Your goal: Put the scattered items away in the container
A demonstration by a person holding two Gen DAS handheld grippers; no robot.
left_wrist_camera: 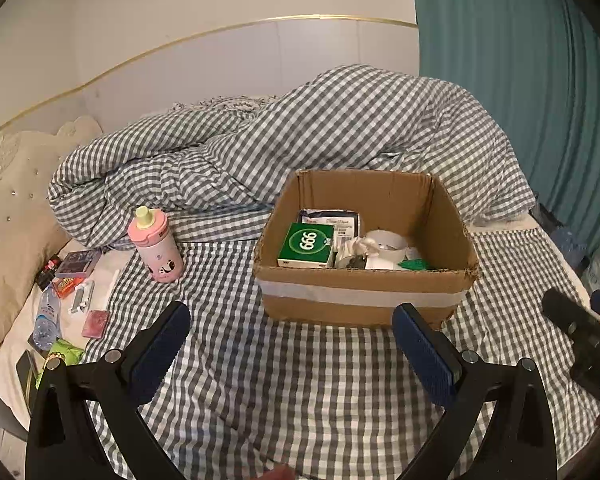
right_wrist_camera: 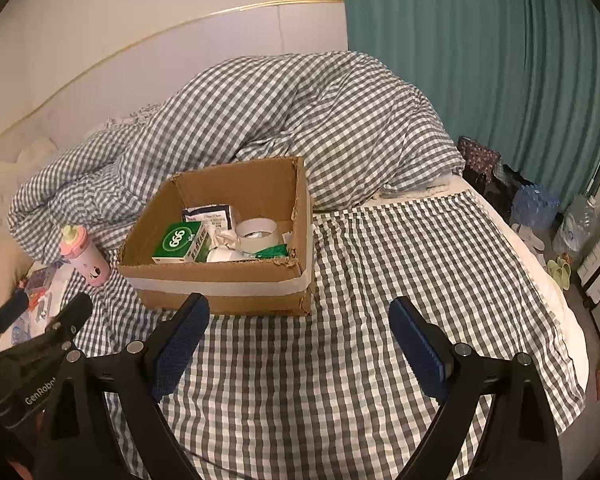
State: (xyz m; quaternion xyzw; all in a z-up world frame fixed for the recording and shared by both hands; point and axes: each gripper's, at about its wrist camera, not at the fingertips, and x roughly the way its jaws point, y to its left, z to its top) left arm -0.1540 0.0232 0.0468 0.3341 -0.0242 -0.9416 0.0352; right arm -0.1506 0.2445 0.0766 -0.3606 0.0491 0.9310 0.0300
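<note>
The left hand-held gripper hangs over the checked bed sheet with its blue-padded fingers spread wide and nothing between them. The right hand-held gripper hovers beside it, equally wide apart and empty.

Just beyond the left fingertips sits the cardboard box, open at the top, with a pale tape band across its near wall. Inside lie a green carton marked 999, a dark flat packet behind it, a white tape roll, crumpled white material and a green scrap at the near right corner.

Left of the box, apart from it, a pink bottle with a yellow spout stands upright on the sheet. Further left, by the cream pillow, small items lie scattered: a clear water bottle on its side, a purple box, a red packet, a pink pad and a green wrapper. A rumpled checked duvet is heaped behind the box, with a teal curtain at the right.
</note>
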